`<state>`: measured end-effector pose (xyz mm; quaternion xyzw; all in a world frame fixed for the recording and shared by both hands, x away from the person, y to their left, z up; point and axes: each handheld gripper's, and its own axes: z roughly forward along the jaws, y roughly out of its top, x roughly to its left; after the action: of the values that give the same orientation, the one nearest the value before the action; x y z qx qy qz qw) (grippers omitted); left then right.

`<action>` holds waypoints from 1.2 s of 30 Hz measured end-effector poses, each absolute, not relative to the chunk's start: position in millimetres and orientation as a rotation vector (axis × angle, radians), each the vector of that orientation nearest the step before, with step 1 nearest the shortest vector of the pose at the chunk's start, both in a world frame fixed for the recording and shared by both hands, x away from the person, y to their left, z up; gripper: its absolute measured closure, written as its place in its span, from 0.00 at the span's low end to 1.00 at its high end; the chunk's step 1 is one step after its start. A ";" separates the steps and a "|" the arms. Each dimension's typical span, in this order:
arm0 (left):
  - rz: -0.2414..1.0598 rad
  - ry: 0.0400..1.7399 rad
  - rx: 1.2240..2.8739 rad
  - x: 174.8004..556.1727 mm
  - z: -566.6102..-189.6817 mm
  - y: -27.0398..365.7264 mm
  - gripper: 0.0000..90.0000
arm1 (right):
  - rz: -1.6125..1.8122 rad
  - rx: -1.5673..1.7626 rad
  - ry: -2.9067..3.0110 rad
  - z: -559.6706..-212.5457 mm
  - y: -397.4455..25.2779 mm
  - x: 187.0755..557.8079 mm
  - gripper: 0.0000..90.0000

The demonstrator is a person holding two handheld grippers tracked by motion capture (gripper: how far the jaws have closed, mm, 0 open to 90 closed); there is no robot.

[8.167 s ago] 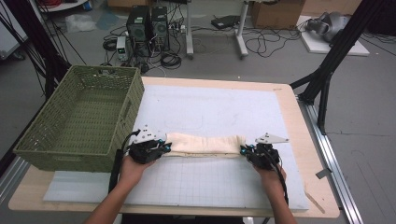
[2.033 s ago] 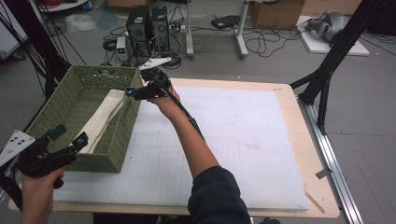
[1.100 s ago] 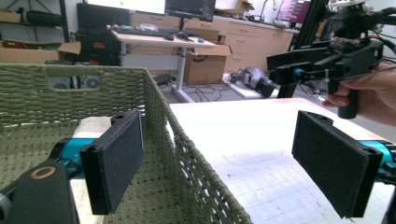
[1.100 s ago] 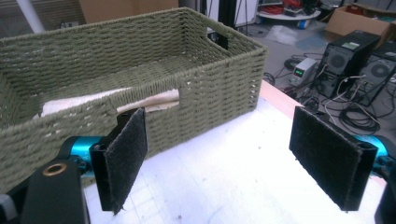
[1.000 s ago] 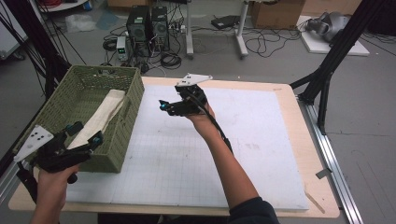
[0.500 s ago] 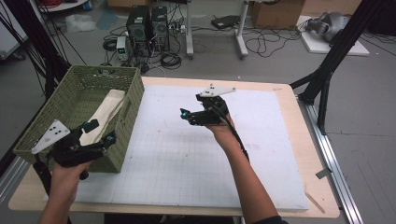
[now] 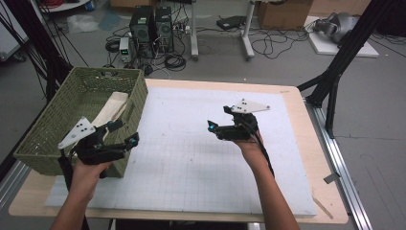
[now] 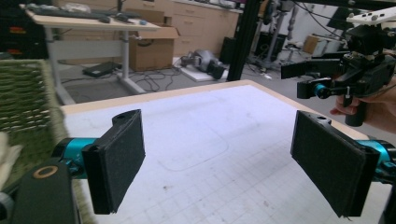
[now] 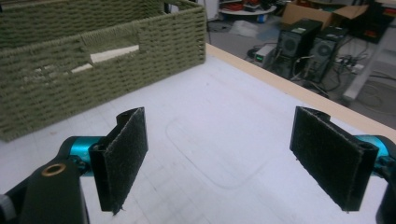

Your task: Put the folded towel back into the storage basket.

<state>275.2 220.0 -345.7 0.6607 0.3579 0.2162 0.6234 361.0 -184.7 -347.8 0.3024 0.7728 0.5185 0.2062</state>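
Both hand-held grippers, left [image 7: 125,134] and right [image 7: 213,128], hover jaws apart and empty above the white gridded mat [image 7: 191,158], the folded cream cloth [image 7: 111,109] lying inside the green woven basket [image 7: 52,139], so stowing looks finished and retreat seems next.

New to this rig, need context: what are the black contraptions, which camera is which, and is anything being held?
No robot here: a person holds a two-jaw hand tool in each hand. The high view looks down on the table, with the left gripper by the green wicker basket and the right gripper over the white gridded mat. The other two pictures come from cameras riding on each gripper, looking along its black padded jaws. Both pairs of jaws stand wide apart with nothing between them. A cream folded cloth lies inside the basket; the mat itself carries nothing.
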 end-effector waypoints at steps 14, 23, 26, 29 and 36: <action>0.398 0.701 1.589 285.2 -361.0 179.1 0.20 | 1.321 0.922 2.033 -366.0 -236.5 314.4 0.20; 0.391 0.675 1.620 289.7 -375.0 165.6 0.20 | 1.307 0.973 1.969 -381.1 -268.4 293.7 0.20; 0.388 0.666 1.627 291.2 -377.8 160.3 0.20 | 1.297 0.997 1.957 -388.2 -276.7 288.4 0.20; 0.393 0.654 1.634 292.7 -380.7 155.8 0.20 | 1.282 1.014 1.943 -394.4 -282.9 284.1 0.20; 0.387 0.674 1.646 296.7 -398.6 148.7 0.20 | 1.239 1.032 1.912 -406.1 -291.1 276.9 0.20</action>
<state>296.7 148.7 -398.6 0.7141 0.2926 0.1676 0.6135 276.9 -291.1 -406.1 0.3918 0.7255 0.4701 0.3149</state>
